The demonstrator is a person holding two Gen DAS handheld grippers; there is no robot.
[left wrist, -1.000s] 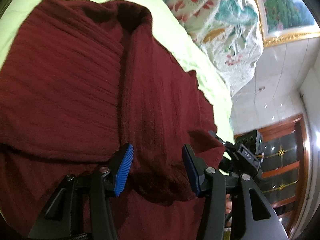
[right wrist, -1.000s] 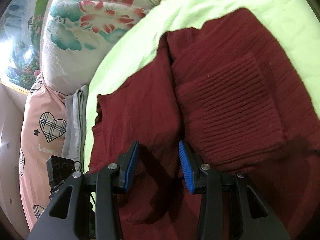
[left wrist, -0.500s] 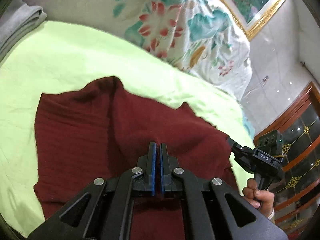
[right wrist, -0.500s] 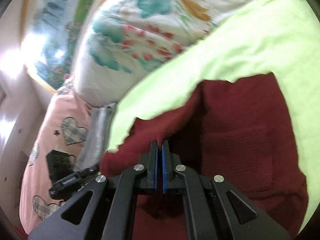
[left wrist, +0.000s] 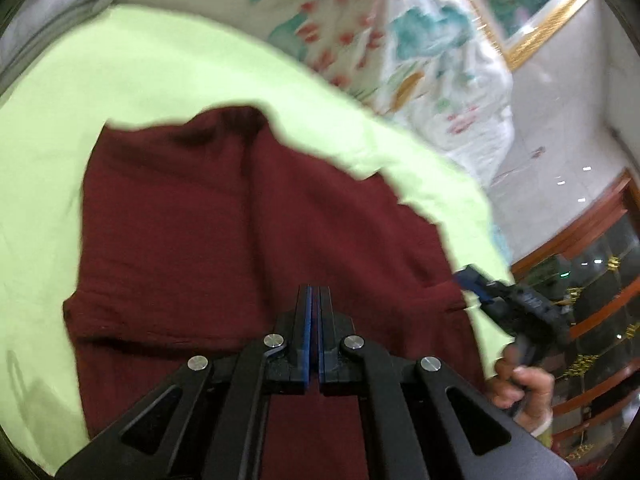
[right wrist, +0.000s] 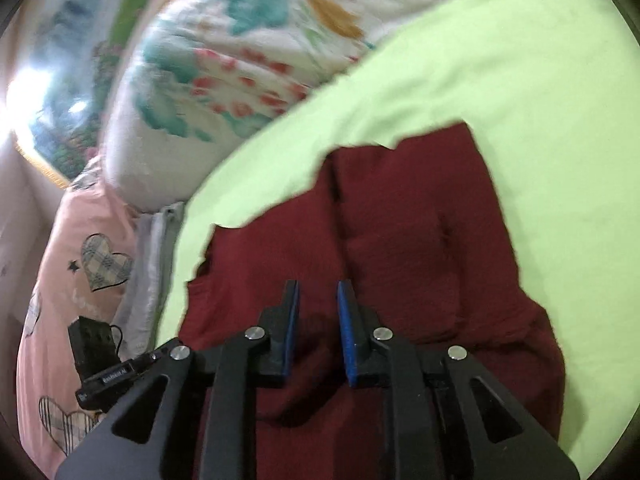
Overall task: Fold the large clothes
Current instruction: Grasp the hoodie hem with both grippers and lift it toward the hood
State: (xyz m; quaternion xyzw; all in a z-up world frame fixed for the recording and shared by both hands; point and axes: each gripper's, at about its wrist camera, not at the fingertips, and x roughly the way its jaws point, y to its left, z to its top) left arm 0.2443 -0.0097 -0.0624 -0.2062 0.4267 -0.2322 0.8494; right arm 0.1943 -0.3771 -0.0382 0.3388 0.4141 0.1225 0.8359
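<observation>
My left claw point(left wrist: 313, 300) is clenched, blue pads pressed together with a sliver of dark red showing between them, so I judge it has a pinch of the maroon sweater point(left wrist: 224, 216), though the fabric in the pinch is hard to make out. My right claw point(right wrist: 318, 300) is parted, pads apart with the knit lying under the gap and nothing gripped. The sweater sits folded on the lime-green bed sheet point(left wrist: 120, 80), a thick bundle toward the near edge of the bed, with the floral quilt point(right wrist: 240, 52) bunched along the far edge and a pink heart pillow point(right wrist: 80, 248) off at the corner beside a grey folded cloth point(right wrist: 152, 264). In the left view I can see my right hand point(left wrist: 524, 388) wrapped round the other handle, just off the sweater's right edge. Both pictures are smeared, so positions are approximate. Now the risks: with only one side gripped, any lift would drag the bundle lopsided and spill the layers already stacked. A thin pinch on loose knit could slip free mid-move. And if the right claw closes where it is, it may catch only the top layer, so the fold underneath would slide and open.
</observation>
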